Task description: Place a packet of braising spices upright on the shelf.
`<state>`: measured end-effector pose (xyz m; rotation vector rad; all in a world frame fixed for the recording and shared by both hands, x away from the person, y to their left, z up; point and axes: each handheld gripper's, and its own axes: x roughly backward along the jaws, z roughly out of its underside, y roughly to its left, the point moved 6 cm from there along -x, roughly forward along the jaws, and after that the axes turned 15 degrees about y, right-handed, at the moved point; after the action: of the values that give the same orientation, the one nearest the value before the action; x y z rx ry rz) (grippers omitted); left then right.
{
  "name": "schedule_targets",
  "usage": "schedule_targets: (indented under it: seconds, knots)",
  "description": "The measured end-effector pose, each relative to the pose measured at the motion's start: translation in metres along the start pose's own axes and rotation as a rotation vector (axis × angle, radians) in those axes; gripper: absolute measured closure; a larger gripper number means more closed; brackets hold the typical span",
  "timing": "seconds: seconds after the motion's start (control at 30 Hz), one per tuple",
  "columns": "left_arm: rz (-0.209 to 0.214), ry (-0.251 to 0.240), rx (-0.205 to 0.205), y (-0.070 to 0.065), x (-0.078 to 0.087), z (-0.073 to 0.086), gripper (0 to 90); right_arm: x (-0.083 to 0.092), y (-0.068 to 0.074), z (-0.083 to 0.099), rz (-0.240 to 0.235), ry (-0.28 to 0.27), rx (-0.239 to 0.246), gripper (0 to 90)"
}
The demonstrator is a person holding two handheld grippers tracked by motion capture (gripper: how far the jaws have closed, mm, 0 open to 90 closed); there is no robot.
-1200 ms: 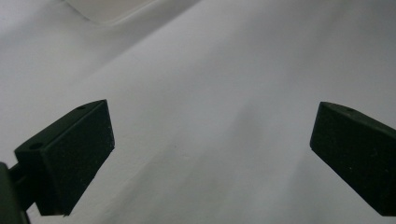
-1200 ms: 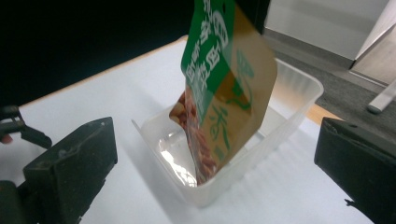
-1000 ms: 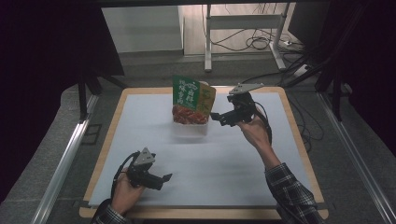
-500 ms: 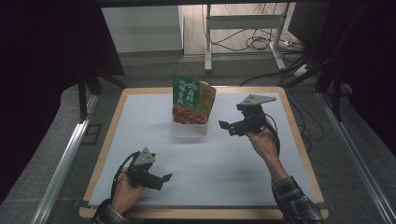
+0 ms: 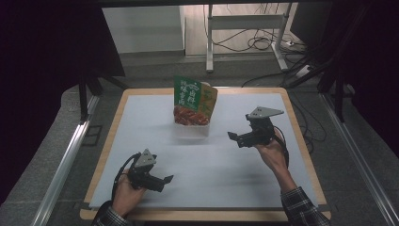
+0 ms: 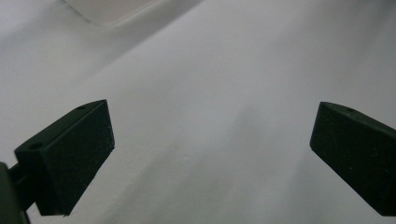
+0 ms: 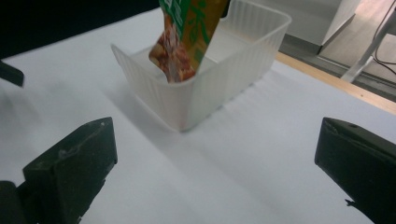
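A green and orange snack bag [image 5: 194,100] stands upright in a translucent ribbed plastic tub [image 5: 190,130] at the back middle of the white mat. In the right gripper view the bag [image 7: 187,32] leans inside the tub [image 7: 205,95], a short way ahead of my open right gripper [image 7: 217,140]. From above, the right gripper [image 5: 239,139] hovers to the right of the tub, apart from it, holding nothing. My left gripper [image 5: 163,182] rests low near the mat's front left, also open and empty. Its own view has the jaws of the left gripper [image 6: 210,130] spread wide over bare mat, with a tub corner [image 6: 112,7] at the top.
The white mat [image 5: 211,165] covers a wooden-edged table [image 5: 301,141]. Behind the table stand a metal frame [image 5: 244,28] and floor cables [image 5: 263,44]. Aluminium rails [image 5: 66,155] run along both sides. Dark curtains close off the left and right.
The right gripper has drawn back from the bag, moving toward the person and slightly right. The bag stays in the tub. The left gripper has not moved.
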<state>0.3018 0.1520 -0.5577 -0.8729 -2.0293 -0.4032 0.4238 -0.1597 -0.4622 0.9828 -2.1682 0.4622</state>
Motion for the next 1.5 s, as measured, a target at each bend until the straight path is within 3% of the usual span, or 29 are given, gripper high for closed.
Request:
schedule_targets:
  seconds: [0.17,0.53,0.77,1.5]
  knots:
    - [-0.001,-0.001,0.001,0.0,0.0,0.0,0.0,-0.004,0.003,0.014,-0.004,0.051,-0.006,0.0]
    - [-0.003,-0.009,0.004,0.001,0.001,0.0,0.0,0.004,0.011,0.029,-0.025,0.078,-0.02,0.0]
    - [-0.001,-0.026,0.0,0.002,0.002,0.0,0.0,0.013,0.012,0.046,0.0,0.106,-0.031,0.0]
    - [0.003,-0.052,0.008,0.004,0.003,-0.001,0.0,0.05,0.015,0.081,0.052,0.092,-0.058,0.0]
